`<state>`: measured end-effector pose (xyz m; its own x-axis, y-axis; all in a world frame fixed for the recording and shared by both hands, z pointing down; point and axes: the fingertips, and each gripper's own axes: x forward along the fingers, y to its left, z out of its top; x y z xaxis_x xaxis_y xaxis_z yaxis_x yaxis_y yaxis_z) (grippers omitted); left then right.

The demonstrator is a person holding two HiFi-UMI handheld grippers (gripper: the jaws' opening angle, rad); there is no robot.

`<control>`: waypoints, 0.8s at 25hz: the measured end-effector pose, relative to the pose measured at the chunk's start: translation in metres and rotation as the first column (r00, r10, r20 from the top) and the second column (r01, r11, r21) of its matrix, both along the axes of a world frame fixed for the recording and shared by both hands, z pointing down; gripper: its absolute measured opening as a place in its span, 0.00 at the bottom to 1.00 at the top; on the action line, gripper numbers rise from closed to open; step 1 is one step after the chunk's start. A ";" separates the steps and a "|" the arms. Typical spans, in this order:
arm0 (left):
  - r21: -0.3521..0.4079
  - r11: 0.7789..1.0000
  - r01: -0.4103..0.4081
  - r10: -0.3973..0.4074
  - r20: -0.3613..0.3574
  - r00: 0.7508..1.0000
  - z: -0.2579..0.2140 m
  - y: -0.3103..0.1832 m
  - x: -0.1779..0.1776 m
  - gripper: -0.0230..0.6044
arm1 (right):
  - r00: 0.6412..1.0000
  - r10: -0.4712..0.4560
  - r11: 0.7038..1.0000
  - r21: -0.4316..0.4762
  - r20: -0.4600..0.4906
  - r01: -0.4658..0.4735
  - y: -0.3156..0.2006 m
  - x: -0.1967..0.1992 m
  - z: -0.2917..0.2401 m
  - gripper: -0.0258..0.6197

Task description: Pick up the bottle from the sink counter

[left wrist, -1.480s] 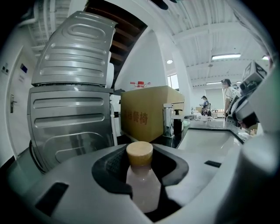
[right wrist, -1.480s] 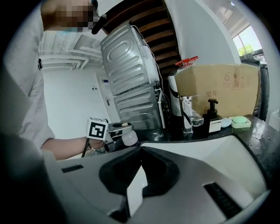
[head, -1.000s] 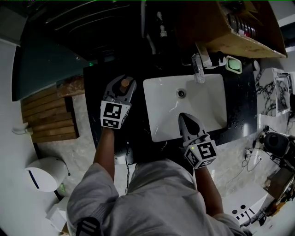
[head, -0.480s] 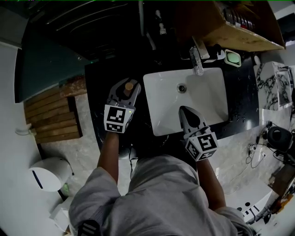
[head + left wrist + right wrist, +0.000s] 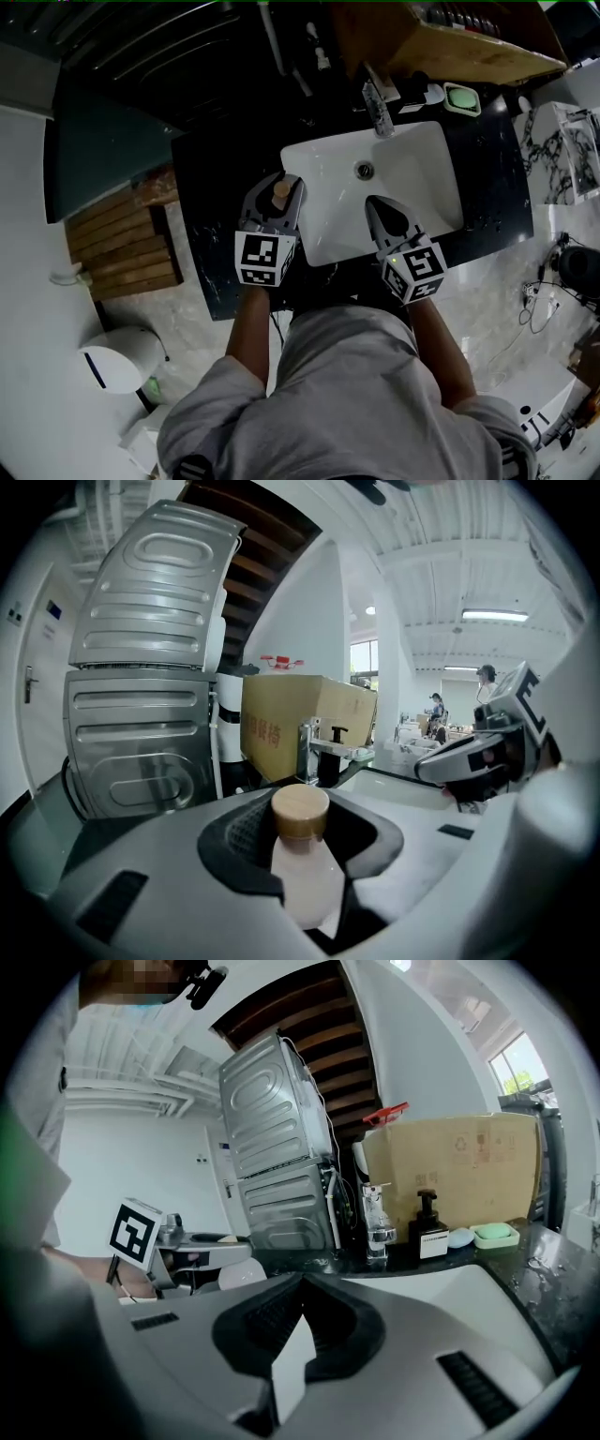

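Below, white sink [image 5: 424, 169], black counter [image 5: 212, 217].

I see the bottle [image 5: 302, 855] only partly; the left gripper [image 5: 279, 185] hides its base. The dispenser [image 5: 429, 1227] label seems too small to read.

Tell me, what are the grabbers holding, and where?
The left gripper holds the bottle by its body, just below the cap. The right gripper holds nothing.
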<state>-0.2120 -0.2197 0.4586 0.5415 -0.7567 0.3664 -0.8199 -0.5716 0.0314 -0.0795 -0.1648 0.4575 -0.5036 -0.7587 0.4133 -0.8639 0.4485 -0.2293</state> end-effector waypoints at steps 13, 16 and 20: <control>-0.021 0.995 0.093 -0.093 0.019 0.995 -0.016 0.036 0.108 0.24 | 0.988 -0.085 0.990 0.104 -0.128 0.099 -0.008 0.083 -0.013 0.05; -0.015 0.996 0.087 -0.086 0.042 0.995 -0.019 0.042 0.133 0.24 | 0.993 -0.079 0.992 0.089 -0.090 0.087 -0.008 0.102 -0.009 0.05; 0.007 0.995 0.103 -0.104 0.037 0.994 -0.031 0.050 0.161 0.24 | 0.995 -0.069 0.989 0.124 -0.073 0.078 -0.004 0.123 -0.017 0.05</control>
<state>-0.0508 -0.1701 0.4279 0.4464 -0.8100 0.3804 -0.8752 -0.4837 -0.0029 0.0435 -0.1690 0.4409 -0.5336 -0.7692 0.3516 -0.8392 0.5330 -0.1078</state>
